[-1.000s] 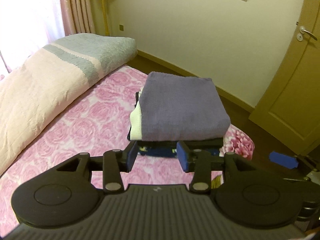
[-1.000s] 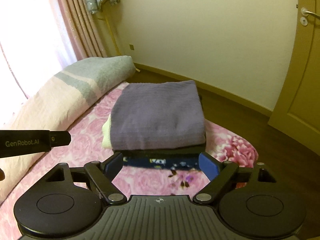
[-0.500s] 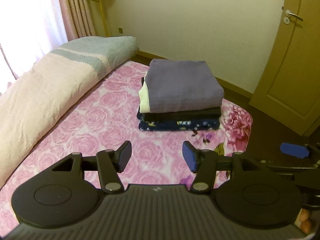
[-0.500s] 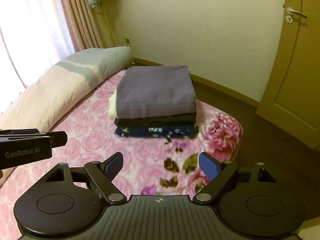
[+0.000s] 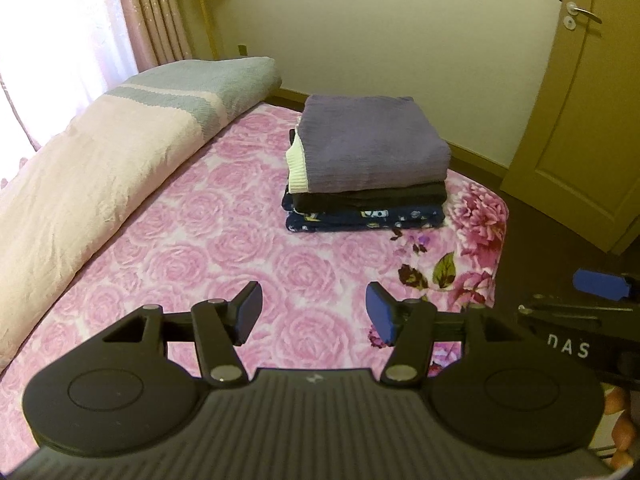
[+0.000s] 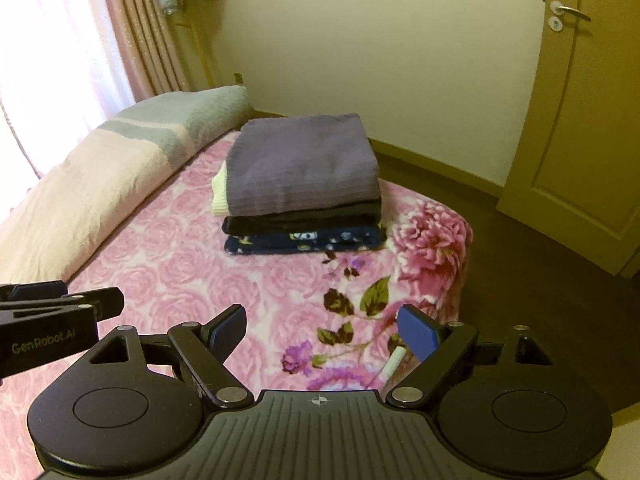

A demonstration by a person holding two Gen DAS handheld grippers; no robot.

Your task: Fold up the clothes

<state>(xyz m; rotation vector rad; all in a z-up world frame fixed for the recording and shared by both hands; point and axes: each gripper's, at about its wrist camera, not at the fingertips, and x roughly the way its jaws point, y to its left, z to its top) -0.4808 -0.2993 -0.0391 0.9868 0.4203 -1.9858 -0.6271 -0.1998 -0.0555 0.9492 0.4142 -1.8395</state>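
Clothes stack (image 5: 366, 168) lies straight ahead of your 2 wide-open, empty grippers, left gripper (image 5: 314, 314) and right gripper (image 6: 322, 330), well apart from both.

Rolled quilt (image 5: 100, 168) along bed's left; door (image 6: 580, 120) shut.

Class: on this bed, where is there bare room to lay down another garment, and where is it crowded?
Free: the pink rose blanket between the rolled quilt and the stack of folded clothes, reaching toward the camera. Crowded: the far corner holding the stack, and the quilt's side.
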